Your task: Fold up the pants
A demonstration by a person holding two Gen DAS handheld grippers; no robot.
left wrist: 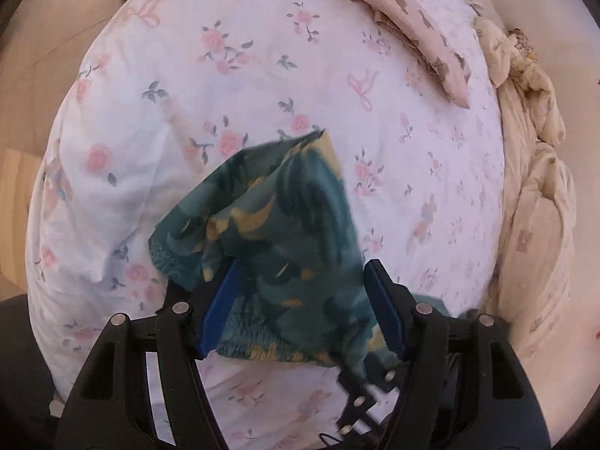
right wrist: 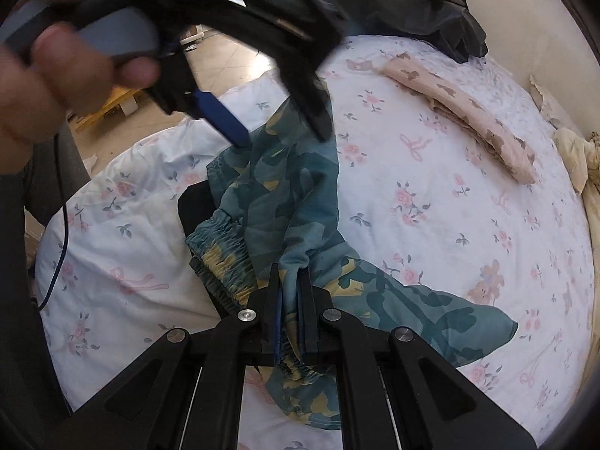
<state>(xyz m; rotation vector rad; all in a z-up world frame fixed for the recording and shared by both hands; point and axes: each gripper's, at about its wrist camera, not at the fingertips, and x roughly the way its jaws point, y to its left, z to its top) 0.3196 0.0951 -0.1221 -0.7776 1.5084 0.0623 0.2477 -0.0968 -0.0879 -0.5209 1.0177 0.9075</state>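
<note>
The teal and yellow camouflage pants (left wrist: 285, 217) lie bunched on the flowered bed sheet (left wrist: 225, 75). My left gripper (left wrist: 302, 266) stands open with its blue pads wide apart. Cloth passes loosely between them, and the pads do not press on it. In the right wrist view the same gripper (right wrist: 281, 137), held by a hand (right wrist: 56, 56), hovers over the far part of the pants (right wrist: 292, 195). My right gripper (right wrist: 290, 273) is shut on a fold of the pants beside the gathered elastic waistband (right wrist: 221, 247), lifting it off the sheet (right wrist: 450, 225).
A folded pink cloth with a brown print (right wrist: 468, 112) lies at the far side of the bed. A bunched cream quilt (left wrist: 532, 187) runs along the right edge. Dark garments (right wrist: 431, 7) are piled at the far end. The floor (right wrist: 225, 60) shows beyond the left edge.
</note>
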